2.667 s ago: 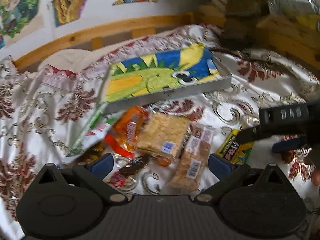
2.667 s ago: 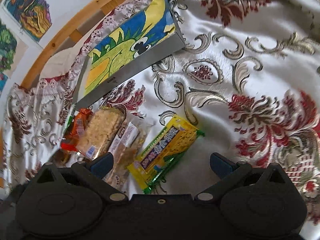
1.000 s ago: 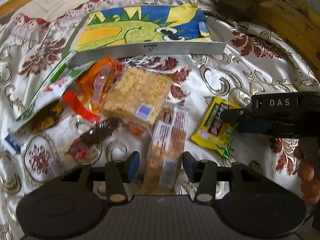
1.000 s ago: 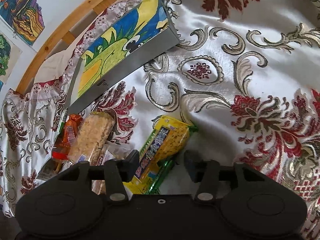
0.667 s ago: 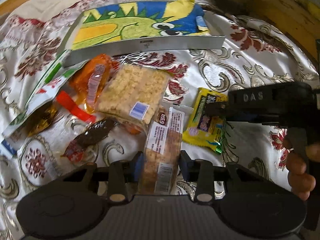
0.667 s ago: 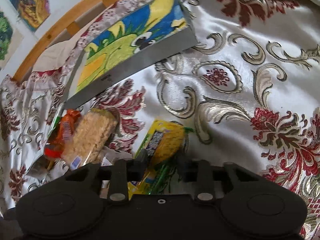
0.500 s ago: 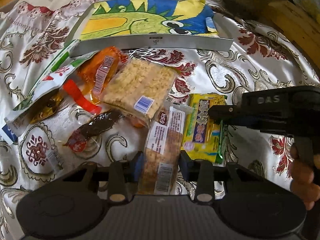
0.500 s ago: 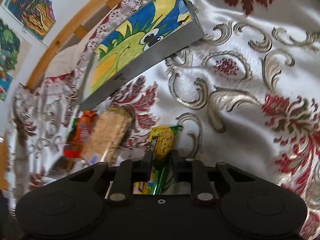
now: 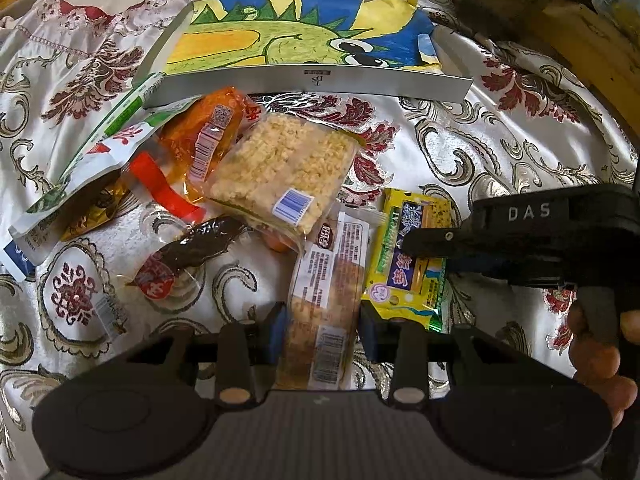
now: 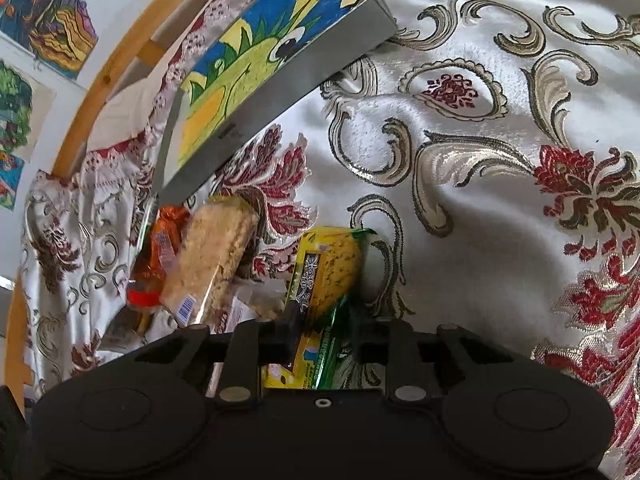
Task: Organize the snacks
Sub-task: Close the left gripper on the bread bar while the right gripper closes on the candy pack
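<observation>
Snacks lie in a loose heap on a patterned satin cloth (image 10: 500,128), and each gripper has one. Between the jaws of the left gripper (image 9: 323,330) sits a long clear-wrapped biscuit bar (image 9: 326,292); the blue pads press both its long edges, having just closed in from a wider stance a second ago. Its near end carries a barcode, its far end a white label panel and a round brown logo, the print too small to read.

Just right of those jaws lies the yellow-green packet (image 9: 408,256), nipped by the right gripper (image 10: 323,334), whose jaws have likewise just closed on it. In the right wrist view the packet stands on edge between narrow jaws; earlier it lay flat on the cloth. Its blue band bears Chinese characters. The right gripper's body reads "DAS", with a hand (image 9: 600,360) on its handle.

Beyond the left jaws rests a puffed-rice slab (image 9: 284,172) with a blue barcode sticker, overlapping the bar's far end. Left of it are an orange wrapper (image 9: 204,136), a dark sweet (image 9: 200,248) and a white-green pouch (image 9: 100,152).

Farthest, a shallow grey box (image 9: 312,78) lined with a dragon drawing stands clear of the heap. Cloth right of the right jaws is open.
</observation>
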{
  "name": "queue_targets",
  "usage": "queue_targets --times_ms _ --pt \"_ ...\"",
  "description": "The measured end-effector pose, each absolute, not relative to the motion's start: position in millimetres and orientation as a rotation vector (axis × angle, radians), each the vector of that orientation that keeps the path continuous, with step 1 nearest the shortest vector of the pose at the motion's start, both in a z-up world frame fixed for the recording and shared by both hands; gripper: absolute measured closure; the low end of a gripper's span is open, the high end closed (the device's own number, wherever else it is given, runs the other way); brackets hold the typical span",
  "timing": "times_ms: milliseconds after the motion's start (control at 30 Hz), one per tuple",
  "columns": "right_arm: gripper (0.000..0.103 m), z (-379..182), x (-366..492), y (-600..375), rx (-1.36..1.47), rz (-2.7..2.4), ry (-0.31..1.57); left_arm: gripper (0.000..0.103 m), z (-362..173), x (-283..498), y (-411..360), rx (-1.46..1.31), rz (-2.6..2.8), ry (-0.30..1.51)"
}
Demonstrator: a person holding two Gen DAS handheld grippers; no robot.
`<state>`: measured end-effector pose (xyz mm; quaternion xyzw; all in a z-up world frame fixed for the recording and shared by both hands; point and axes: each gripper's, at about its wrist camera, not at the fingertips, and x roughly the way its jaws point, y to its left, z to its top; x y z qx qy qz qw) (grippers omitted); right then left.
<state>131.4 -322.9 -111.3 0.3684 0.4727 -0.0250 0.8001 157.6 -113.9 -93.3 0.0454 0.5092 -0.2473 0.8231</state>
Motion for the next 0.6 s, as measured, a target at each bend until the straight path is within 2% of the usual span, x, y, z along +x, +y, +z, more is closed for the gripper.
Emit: queue_targets --times_ms 167,400,600 --pt "0.089 -95.0 130.1 -315.0 0.694 -0.037 0.946 0.063 -90.1 149.8 -115.7 0.099 -0.534 1.083" --pt "0.093 -67.2 121.4 -312.4 0.526 -0.065 0.824 0.064 -81.2 139.9 -113.3 0.02 -0.554 1.112" --pt "0.093 -49.7 114.8 -319.9 0.464 -0.093 0.732 0.064 -61.0 129.5 -114.3 -0.027 -0.575 1.045"
